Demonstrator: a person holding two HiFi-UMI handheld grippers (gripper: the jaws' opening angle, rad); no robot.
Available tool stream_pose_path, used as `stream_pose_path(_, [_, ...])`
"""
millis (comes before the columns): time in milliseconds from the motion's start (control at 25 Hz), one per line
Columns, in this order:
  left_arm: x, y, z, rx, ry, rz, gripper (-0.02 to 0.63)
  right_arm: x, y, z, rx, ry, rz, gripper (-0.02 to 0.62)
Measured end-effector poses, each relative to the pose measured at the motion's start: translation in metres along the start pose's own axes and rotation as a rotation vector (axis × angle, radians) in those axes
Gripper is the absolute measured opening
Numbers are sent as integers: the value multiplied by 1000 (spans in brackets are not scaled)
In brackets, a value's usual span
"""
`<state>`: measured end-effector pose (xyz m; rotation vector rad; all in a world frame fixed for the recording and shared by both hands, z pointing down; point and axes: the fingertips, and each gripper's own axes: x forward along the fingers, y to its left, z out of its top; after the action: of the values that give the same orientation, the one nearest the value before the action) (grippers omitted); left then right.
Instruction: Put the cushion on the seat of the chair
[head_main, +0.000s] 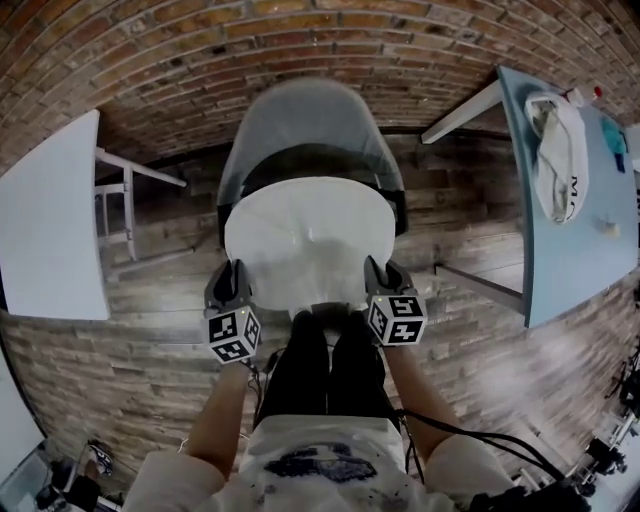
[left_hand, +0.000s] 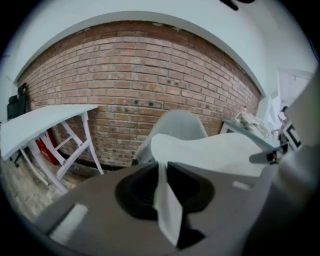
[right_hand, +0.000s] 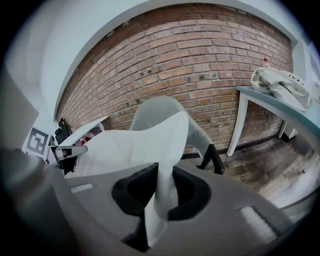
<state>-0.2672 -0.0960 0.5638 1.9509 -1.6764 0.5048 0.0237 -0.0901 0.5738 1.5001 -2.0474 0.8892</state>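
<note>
Cushion: round white fabric cushion (head_main: 305, 240), over seat of grey plastic chair (head_main: 300, 115).
Claws: left claw (left_hand: 161, 172) and right claw (right_hand: 162, 187) each pinch its edge.
Risk: uneven release could tip it off the chair.

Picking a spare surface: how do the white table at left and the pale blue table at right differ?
White table: slanted, cross-braced legs; pale blue table: straight legs. The pale blue table carries a crumpled white cloth; the white table shows none. Both have white legs.
</note>
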Motion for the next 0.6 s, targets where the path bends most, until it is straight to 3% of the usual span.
stream_pose_path(600, [101, 23, -100, -9, 59, 27, 49, 115, -41, -82, 19, 73, -7, 43])
